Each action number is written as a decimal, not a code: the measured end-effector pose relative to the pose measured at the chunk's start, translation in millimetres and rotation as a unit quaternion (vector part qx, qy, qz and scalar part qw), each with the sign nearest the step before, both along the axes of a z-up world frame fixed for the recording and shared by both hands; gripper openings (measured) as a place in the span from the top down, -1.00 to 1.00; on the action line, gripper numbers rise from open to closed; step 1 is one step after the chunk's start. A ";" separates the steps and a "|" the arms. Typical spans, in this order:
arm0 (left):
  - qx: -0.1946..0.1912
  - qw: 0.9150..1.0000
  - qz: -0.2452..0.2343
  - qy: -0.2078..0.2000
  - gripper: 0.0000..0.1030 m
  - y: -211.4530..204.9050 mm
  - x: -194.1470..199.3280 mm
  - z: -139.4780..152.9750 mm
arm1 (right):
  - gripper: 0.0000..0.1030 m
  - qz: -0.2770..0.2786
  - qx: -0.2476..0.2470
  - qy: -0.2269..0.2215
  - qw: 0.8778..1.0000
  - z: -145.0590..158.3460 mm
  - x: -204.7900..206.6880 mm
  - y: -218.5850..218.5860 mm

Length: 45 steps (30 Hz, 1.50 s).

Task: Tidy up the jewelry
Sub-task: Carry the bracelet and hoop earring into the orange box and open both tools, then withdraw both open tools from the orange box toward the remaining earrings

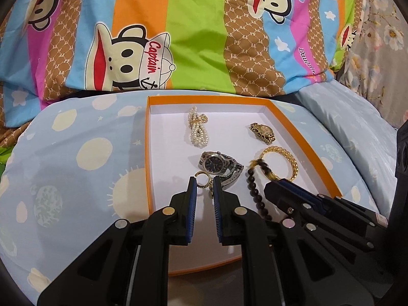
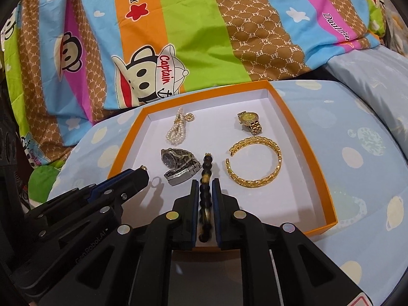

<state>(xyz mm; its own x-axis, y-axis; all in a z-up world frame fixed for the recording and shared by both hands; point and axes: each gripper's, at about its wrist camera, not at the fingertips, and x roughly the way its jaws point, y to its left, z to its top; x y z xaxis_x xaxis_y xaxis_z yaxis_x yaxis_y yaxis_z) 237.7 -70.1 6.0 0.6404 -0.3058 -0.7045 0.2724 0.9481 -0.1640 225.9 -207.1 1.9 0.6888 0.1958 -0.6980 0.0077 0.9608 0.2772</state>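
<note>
Partly hidden: left gripper pinching ring; right gripper clamping dark bead bracelet.

each camera sits on its own gripper, looking steeply down and forward, close over the tray. both share it (from slightly different sides).

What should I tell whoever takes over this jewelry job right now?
Left tool: closed on the small gold ring piece, over the orange tray.
Right tool: dark bead bracelet between its pads, grip uncertain.
Done, lying in the tray: pearl bracelet, gold watch, silver watch, gold bangle.
Left: set down both held pieces, then release.
</note>
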 end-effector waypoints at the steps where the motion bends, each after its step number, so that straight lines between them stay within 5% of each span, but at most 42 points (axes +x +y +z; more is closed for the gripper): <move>1: 0.000 1.000 0.001 0.000 0.74 0.2 0.0 -0.4 | 0.63 -0.006 0.004 -0.003 1.000 0.7 -1.3 -2.6; 6: -0.003 1.000 0.013 0.010 0.69 5.5 2.9 -4.0 | 0.37 -0.030 0.020 -0.016 0.999 3.3 -10.2 -15.4; 34: 0.036 0.999 -0.016 0.003 0.58 15.2 -56.5 -6.6 | 0.40 -0.038 -0.003 -0.016 0.999 4.0 -66.5 -6.0; 41: -0.016 1.000 -0.010 -0.016 0.57 41.3 -84.7 15.6 | 0.36 -0.062 -0.002 -0.044 0.997 15.6 -122.1 -12.7; 45: -0.020 0.998 0.019 -0.050 0.07 79.5 -120.7 34.6 | 0.36 -0.067 0.009 -0.017 0.998 3.5 -166.3 -16.4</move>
<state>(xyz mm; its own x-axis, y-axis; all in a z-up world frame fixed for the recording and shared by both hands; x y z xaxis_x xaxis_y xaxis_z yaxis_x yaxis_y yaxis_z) 117.0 9.4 40.6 0.7183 -0.3061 -0.6248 0.2528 0.9515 -0.1755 59.6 -223.4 5.4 0.7325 0.1124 -0.6714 0.1258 0.9469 0.2957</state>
